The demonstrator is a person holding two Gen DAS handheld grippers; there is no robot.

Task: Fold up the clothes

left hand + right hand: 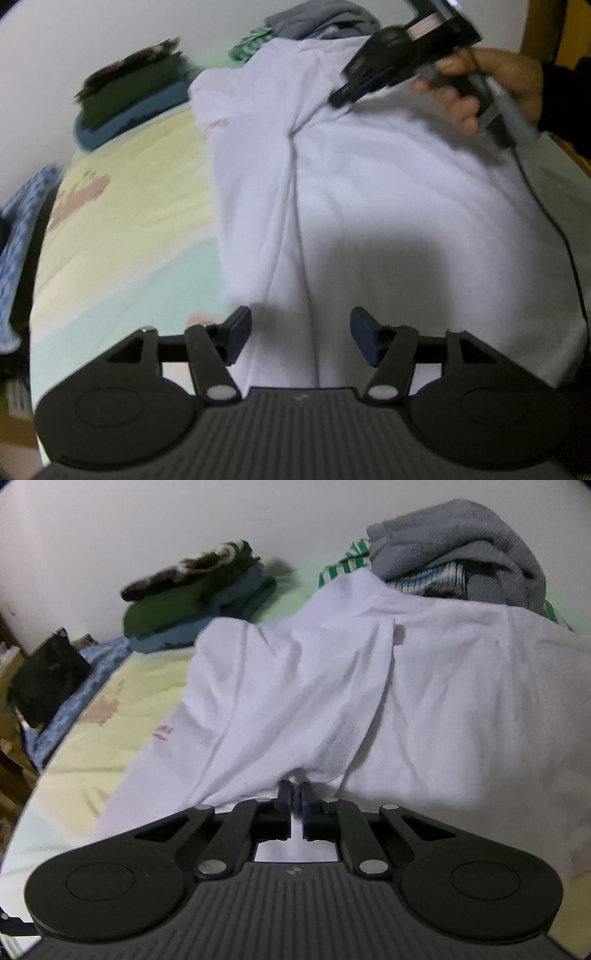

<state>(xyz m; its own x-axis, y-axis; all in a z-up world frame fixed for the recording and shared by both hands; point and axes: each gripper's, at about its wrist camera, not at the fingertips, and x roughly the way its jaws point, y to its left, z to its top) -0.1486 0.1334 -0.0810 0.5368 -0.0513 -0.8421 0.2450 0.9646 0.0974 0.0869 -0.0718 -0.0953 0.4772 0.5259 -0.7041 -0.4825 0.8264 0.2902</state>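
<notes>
Two fingers of our right gripper [295, 794] pinch a fold of the white shirt [424, 701], spread on the bed [122, 229]; our left gripper [297, 332] hangs apart above it. We should draw the cloth over evenly, keeping tension, clear of the pile [458, 554].

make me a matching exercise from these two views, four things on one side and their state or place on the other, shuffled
Things:
1. left gripper
2. right gripper
3. folded stack
4. grey garment

States or places:
A. on the unfolded heap behind the white shirt
B. shut on a pinch of white fabric
C. open above the shirt, holding nothing
D. by the wall, dark green over blue

Pairs: 1-C, 2-B, 3-D, 4-A
</notes>
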